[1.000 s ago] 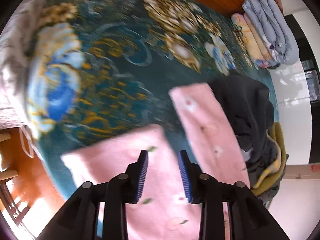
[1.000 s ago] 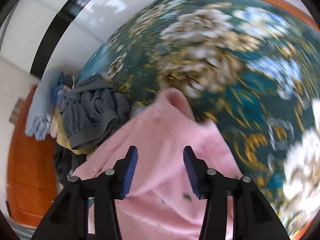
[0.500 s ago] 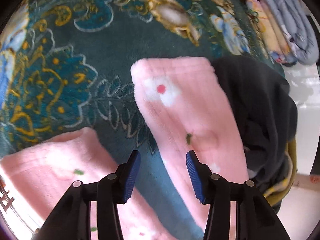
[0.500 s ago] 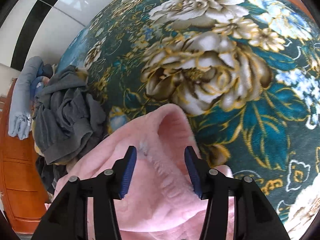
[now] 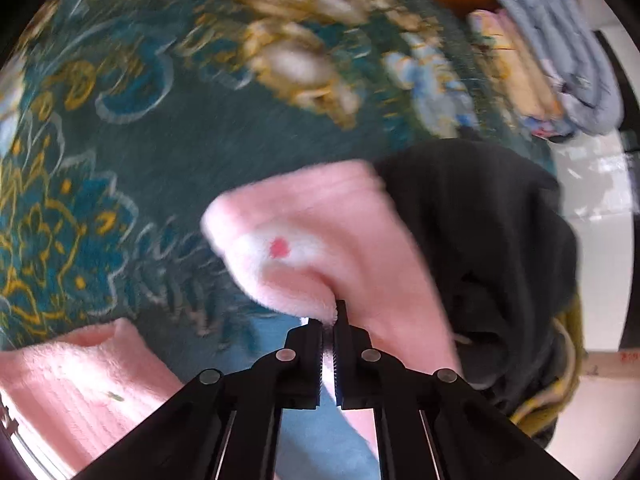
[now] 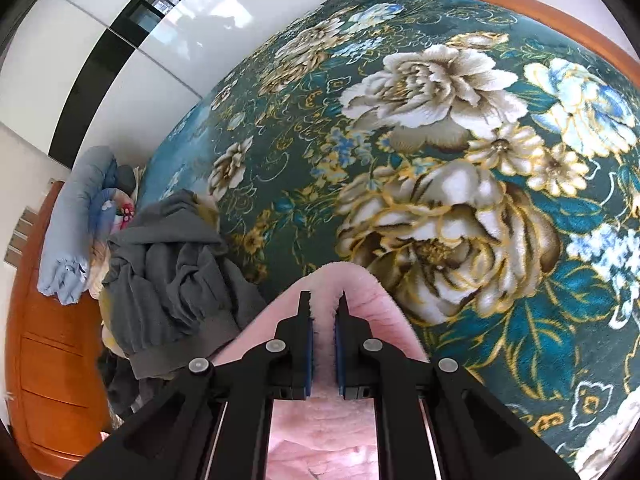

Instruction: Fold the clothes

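Observation:
A pink fleece garment with small flower prints lies on a green floral blanket (image 5: 132,140). In the left wrist view my left gripper (image 5: 329,322) is shut on the edge of one pink leg (image 5: 320,232), which bunches up at the fingertips. Another part of the pink garment (image 5: 80,380) lies at the lower left. In the right wrist view my right gripper (image 6: 323,304) is shut on a rounded end of the pink garment (image 6: 368,296), lifted a little off the blanket (image 6: 440,160).
A pile of dark grey clothes lies beside the pink garment (image 5: 480,240) (image 6: 172,272). Folded light blue and yellow bedding (image 5: 560,52) sits at the bed's far corner by an orange wooden frame (image 6: 48,360). White wardrobe doors (image 6: 120,40) stand beyond the bed.
Both grippers were open over the pink garment and have now closed on it. The left one moved onto the pink leg's edge; the right one moved onto the rounded end.

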Available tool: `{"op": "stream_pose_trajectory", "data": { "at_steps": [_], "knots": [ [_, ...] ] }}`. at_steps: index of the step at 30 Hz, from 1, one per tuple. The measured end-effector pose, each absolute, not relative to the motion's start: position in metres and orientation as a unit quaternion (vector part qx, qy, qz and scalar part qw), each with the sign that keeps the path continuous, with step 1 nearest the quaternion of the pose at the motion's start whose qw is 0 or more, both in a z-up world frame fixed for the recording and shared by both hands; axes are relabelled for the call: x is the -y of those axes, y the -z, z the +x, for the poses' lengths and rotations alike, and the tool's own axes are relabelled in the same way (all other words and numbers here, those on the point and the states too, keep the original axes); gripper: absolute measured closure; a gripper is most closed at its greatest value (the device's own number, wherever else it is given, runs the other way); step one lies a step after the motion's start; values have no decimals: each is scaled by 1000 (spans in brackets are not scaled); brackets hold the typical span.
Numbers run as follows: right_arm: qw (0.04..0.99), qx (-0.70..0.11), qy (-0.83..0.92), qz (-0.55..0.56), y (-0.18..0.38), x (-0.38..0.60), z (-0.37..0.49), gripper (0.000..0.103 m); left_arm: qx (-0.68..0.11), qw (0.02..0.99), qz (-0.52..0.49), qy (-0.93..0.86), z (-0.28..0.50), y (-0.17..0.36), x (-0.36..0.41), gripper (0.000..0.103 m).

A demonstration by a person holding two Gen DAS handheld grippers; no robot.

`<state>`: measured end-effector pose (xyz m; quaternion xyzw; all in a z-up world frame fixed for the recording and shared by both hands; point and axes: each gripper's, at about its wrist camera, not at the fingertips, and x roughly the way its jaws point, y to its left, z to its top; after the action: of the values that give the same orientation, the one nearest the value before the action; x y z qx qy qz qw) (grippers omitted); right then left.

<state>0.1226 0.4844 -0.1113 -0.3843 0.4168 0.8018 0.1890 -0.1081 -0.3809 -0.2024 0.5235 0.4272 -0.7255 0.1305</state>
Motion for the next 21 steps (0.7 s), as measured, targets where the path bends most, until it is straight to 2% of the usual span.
{"op": "stream_pose_trajectory", "data": {
  "at_steps": [7,13,17,21],
  "knots": [
    [170,-418,-822,-347,87,-491,121,94,-404,79,477,777,-127,116,387,99],
    [189,-426,-817,-341,85,-496,98,94,-454,77,459,760,-158,104,389,100],
    [169,-423,-836,-306,65,-493,106,94,-461,15,419,782,-143,76,378,100],
    [151,-408,-855,-282,47,-483,154,94,-466,5,391,794,-82,70,391,100]
  ]
}}
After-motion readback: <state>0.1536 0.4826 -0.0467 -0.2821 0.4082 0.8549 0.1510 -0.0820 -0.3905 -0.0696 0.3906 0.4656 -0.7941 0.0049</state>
